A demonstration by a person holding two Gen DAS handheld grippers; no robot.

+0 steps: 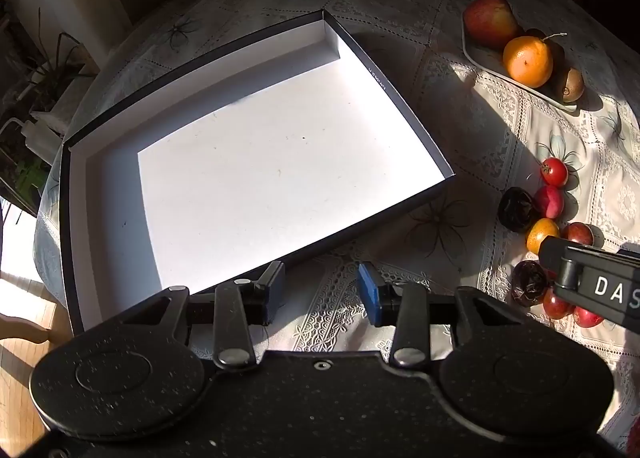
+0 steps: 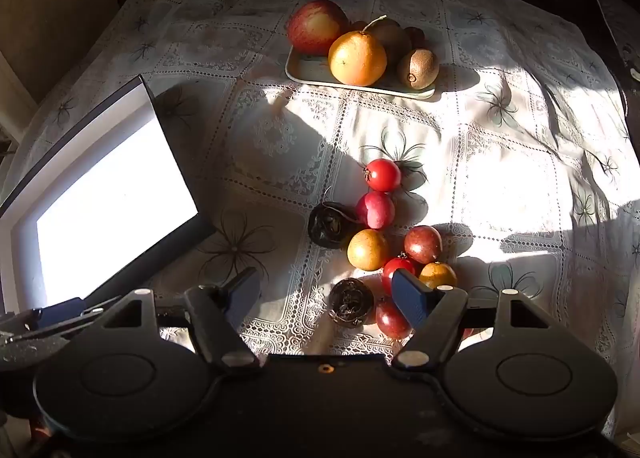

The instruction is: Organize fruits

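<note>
A table with a lace tablecloth (image 2: pixel 280 145) lies half in strong sun, half in shadow. The left gripper (image 1: pixel 322 292) hangs with its jaws apart and empty, by the near edge of a shallow white box (image 1: pixel 256 177). The right gripper (image 2: pixel 326 294) is wide apart over the small fruits (image 2: pixel 368 250) beside the box. Farther back, a tray (image 2: pixel 304 71) holds larger fruit.

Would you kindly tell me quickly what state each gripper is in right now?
Left gripper: open, holding nothing, over the tablecloth beside the box.
Right gripper: open, holding nothing, above the loose small fruits.
</note>
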